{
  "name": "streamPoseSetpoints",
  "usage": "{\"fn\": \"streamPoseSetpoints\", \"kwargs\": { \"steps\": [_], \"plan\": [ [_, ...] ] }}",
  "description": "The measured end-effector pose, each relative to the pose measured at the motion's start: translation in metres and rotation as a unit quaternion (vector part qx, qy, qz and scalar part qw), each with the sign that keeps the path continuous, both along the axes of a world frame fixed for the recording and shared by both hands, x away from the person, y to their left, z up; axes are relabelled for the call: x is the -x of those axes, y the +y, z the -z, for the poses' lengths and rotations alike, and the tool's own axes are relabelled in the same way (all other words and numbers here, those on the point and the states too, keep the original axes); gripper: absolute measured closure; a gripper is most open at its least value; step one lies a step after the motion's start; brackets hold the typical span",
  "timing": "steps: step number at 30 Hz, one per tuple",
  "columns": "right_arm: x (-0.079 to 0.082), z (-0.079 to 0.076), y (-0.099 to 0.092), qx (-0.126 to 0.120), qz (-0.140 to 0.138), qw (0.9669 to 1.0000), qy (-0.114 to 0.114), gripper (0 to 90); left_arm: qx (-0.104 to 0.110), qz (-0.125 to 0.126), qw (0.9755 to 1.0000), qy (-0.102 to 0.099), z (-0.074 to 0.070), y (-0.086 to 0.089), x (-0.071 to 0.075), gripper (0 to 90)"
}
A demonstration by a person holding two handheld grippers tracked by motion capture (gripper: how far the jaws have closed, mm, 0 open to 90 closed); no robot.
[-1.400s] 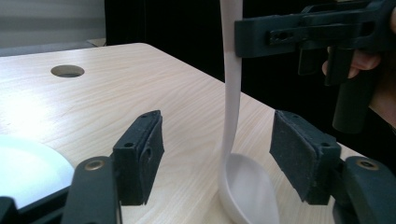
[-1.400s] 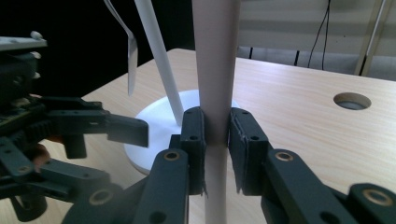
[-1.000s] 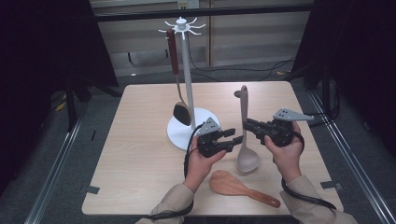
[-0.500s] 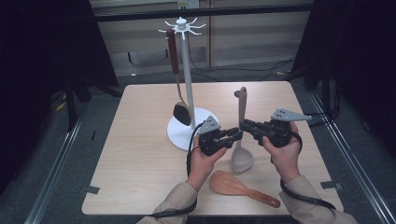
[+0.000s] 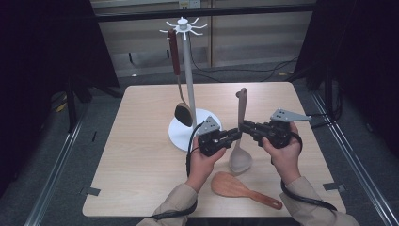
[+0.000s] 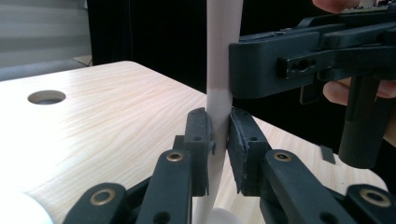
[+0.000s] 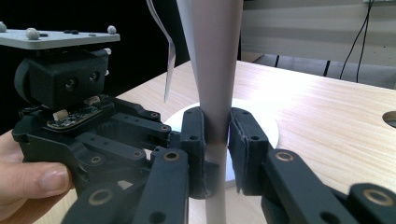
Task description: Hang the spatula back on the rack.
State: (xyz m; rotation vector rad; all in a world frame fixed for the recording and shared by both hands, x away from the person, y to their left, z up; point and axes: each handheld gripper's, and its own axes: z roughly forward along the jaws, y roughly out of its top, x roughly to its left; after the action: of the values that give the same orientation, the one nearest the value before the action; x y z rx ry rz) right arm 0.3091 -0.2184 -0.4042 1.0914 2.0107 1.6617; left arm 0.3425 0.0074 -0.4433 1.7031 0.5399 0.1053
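The pale grey spoon (image 5: 240,141) stood nearly upright near the middle of the wooden table (image 5: 141,155), its bowl resting on the tabletop and its handle rising toward the far edge, clamped from both sides at about mid-handle. From the person's left, the left gripper (image 5: 236,135) met the handle; its jaws had just been closing, and in the left gripper view the two black pads (image 6: 201,135) pressed against the pale handle (image 6: 219,70) with no gap showing on either side. From the right, the right gripper (image 5: 244,126) gripped the same handle slightly higher up, its pads (image 7: 243,140) likewise closed on the pale shaft (image 7: 212,70) in the right gripper view (the left gripper's body and a thumb appeared at that view's left edge). Each gripper was held in one hand, left hand (image 5: 203,162) and right hand (image 5: 284,155), forearms entering from the near edge. Just behind and to the left of the spoon stood a white utensil stand (image 5: 188,70) on a round base (image 5: 181,134), with a dark ladle (image 5: 181,110) hanging from one of its top hooks by a reddish-brown handle. A wooden rice paddle (image 5: 235,186) lay flat on the table just in front of the spoon's bowl, its handle pointing to the right.
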Motion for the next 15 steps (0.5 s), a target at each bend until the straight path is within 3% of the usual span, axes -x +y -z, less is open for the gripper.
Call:
{"fn": "streamPoseSetpoints", "kwargs": {
  "steps": [5,6,7,12,13,14,15],
  "plan": [
    [0.0002,-0.0015,0.0004,-0.005,0.002,1.0000,0.001,77.1,-0.001,0.001,1.0000,-0.003,-0.0036,0.0007,0.0012,79.0],
    [0.0002,-0.0019,0.0006,-0.003,0.000,1.0000,-0.003,77.1,-0.014,0.004,0.9998,-0.011,-0.0048,0.0023,0.0008,79.1],
    [0.0006,-0.0027,0.0012,-0.005,0.001,1.0000,-0.003,76.9,-0.001,-0.009,1.0000,-0.003,-0.0057,-0.0001,0.0029,79.2],
    [0.0015,-0.0034,0.0023,-0.010,0.001,1.0000,-0.001,76.5,-0.011,0.005,0.9999,-0.005,-0.0087,0.0049,0.0025,79.4],
    [0.0022,-0.0035,0.0026,-0.009,0.000,1.0000,-0.005,74.2,-0.010,0.002,0.9999,-0.002,-0.0089,0.0049,0.0033,79.4],
    [0.0030,-0.0042,0.0017,-0.012,0.007,0.9999,-0.007,62.0,-0.011,0.003,0.9999,-0.002,-0.0089,0.0057,0.0033,79.4],
    [0.0036,-0.0050,0.0005,-0.016,0.016,0.9997,-0.007,57.9,-0.010,0.003,0.9999,0.000,-0.0087,0.0067,0.0034,79.4]
  ]
}}
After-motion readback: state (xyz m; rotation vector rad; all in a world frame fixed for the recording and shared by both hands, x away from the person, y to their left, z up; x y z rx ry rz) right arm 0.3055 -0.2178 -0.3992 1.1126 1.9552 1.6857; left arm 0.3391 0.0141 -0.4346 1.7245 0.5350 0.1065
